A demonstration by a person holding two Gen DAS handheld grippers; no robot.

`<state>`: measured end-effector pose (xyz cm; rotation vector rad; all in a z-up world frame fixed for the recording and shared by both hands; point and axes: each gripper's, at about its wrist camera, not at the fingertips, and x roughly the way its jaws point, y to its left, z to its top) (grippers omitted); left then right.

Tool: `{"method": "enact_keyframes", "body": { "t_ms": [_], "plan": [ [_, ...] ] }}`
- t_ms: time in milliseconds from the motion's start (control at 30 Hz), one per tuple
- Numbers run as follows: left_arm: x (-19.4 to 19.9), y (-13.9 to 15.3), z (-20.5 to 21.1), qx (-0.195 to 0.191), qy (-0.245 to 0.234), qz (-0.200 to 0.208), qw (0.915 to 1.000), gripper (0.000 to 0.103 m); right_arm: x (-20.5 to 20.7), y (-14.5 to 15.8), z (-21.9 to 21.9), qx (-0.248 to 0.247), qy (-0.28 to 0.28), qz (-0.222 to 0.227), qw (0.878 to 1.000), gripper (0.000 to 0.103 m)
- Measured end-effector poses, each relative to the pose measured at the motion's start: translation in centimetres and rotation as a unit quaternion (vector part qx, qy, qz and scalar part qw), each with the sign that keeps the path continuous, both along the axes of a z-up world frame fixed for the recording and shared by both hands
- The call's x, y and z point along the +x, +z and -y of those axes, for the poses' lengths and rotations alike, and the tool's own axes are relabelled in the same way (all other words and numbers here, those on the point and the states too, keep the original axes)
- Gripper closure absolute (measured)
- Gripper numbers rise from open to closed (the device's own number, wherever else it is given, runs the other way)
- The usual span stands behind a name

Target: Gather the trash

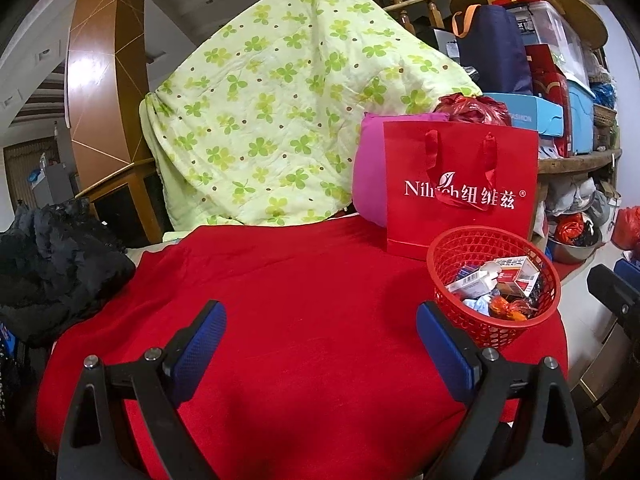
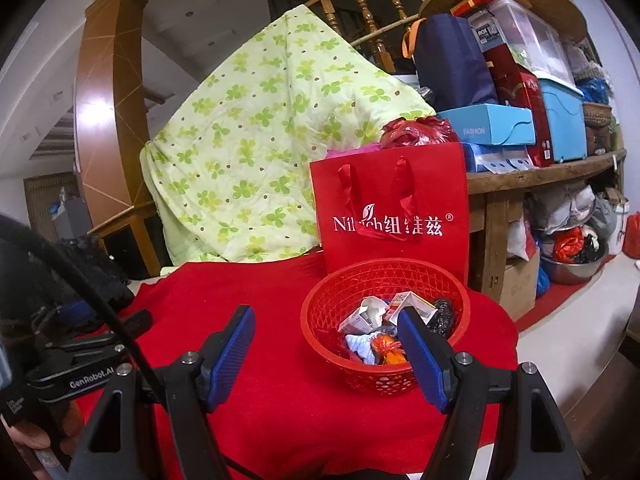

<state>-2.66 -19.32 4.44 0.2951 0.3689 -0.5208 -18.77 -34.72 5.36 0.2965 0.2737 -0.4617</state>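
Note:
A red mesh basket [image 1: 460, 248] stands on the red cloth [image 1: 300, 300] at the right, with small cartons [image 1: 516, 274], crumpled paper and an orange wrapper [image 1: 506, 308] inside. It also shows in the right wrist view [image 2: 340, 292], with the trash [image 2: 376, 344] in it. My left gripper [image 1: 320, 332] is open and empty, low over the cloth, left of the basket. My right gripper [image 2: 326, 336] is open and empty, its right finger in front of the basket.
A red paper bag [image 1: 460, 192] stands behind the basket, beside a pink cushion [image 1: 370, 176]. A green-patterned quilt [image 1: 280, 100] hangs behind. A black garment [image 1: 52, 260] lies at the left. Cluttered shelves [image 2: 540, 160] stand at the right.

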Motion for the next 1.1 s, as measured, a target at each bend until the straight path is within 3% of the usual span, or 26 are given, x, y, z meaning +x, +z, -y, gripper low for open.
{"method": "enact_keyframes", "body": {
  "t_ms": [1100],
  "plan": [
    [-1.0, 0.1, 0.3, 0.006, 0.002, 0.01, 0.9999, 0.007, -1.3, -0.2, -0.3, 0.001, -0.031, -0.005, 1.0, 0.026]
  ]
}}
